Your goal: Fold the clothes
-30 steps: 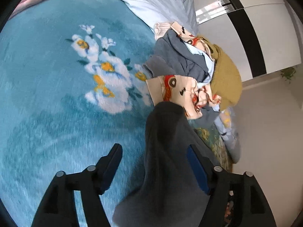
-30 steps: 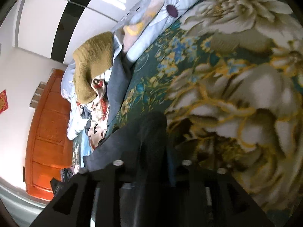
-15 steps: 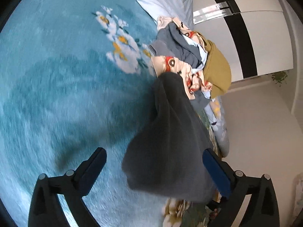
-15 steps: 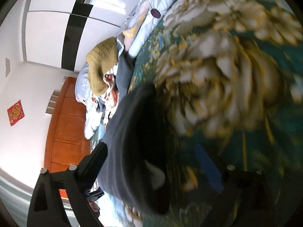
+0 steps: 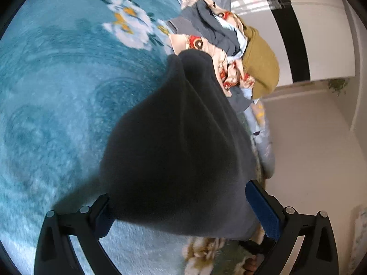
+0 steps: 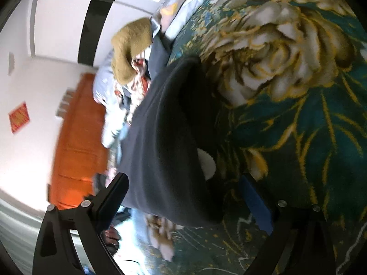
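Dark garment released since a second ago, left fingers spread wide, right fingers spread too

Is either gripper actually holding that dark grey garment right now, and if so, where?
Neither. The left gripper and right gripper stand open around the dark grey garment, gripping nothing.

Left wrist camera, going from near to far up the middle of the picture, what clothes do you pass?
Dark grey folded garment lying between the open fingers of the left gripper → cream cartoon-print cloth with red patches → slate blue-grey garment on the heap.
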A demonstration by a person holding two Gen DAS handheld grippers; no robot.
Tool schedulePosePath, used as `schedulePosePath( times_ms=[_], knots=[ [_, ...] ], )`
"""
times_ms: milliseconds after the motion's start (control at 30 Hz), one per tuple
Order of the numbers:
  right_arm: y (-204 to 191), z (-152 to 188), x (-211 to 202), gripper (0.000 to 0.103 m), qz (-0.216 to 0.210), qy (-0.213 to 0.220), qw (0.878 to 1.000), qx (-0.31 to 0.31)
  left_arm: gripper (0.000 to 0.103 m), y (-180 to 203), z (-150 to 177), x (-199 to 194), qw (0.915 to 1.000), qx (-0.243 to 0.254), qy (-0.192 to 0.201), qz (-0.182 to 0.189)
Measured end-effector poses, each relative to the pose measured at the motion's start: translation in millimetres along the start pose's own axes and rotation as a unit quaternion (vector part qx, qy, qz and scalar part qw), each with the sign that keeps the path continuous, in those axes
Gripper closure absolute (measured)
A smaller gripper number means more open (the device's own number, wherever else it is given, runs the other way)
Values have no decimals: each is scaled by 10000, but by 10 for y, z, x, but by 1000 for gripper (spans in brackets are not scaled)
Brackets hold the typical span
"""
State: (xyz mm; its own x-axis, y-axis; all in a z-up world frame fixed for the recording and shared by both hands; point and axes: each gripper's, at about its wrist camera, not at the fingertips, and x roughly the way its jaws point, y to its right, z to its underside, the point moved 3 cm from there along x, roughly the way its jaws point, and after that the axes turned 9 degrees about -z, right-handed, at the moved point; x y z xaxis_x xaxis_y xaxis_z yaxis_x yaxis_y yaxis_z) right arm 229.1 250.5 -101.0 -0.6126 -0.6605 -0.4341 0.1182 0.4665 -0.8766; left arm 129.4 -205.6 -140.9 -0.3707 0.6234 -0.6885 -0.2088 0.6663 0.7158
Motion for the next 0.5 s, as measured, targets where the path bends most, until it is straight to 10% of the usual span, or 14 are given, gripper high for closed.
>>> schedulePosePath(
  times_ms=[500],
  knots=[
    [-158,-263,582,2,-248,-642,9965,-471,0,233,-289,297,9946,797,-643,162]
  ],
)
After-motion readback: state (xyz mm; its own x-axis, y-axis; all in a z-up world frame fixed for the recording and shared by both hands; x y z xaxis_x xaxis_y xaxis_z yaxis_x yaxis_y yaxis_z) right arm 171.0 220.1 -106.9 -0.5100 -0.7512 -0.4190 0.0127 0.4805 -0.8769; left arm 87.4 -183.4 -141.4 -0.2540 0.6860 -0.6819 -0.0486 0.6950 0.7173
